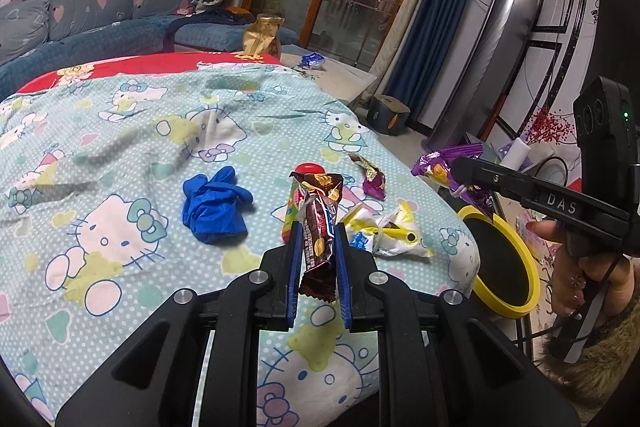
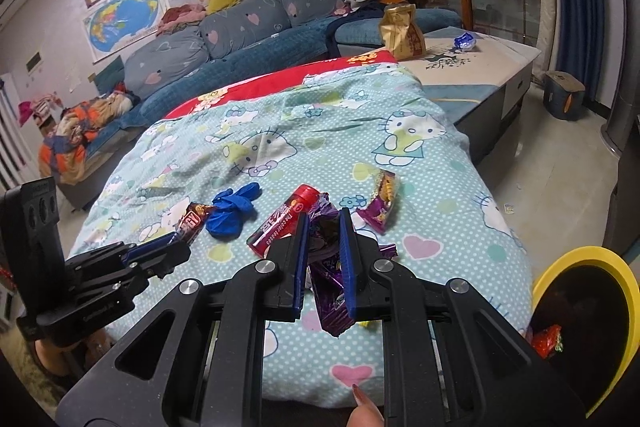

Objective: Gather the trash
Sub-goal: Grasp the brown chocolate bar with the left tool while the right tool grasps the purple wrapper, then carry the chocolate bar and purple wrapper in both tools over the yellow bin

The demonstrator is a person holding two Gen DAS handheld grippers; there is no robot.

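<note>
Above the bed (image 1: 120,147), left claw (image 1: 318,247) clenches a brown wrapper (image 1: 320,227), right claw (image 2: 324,247) a purple wrapper (image 2: 330,291); slick foil may slip before the yellow bin (image 2: 580,259)

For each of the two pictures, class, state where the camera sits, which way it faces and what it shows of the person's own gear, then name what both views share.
Left wrist: on the left gripper, facing across the bed; it clamps a brown wrapper; the right gripper and hand show at right.
Right wrist: on the right gripper, facing likewise; it clamps a purple wrapper; the left gripper shows at left.
Shared: blue glove, red tube, yellow-rimmed bin.
</note>
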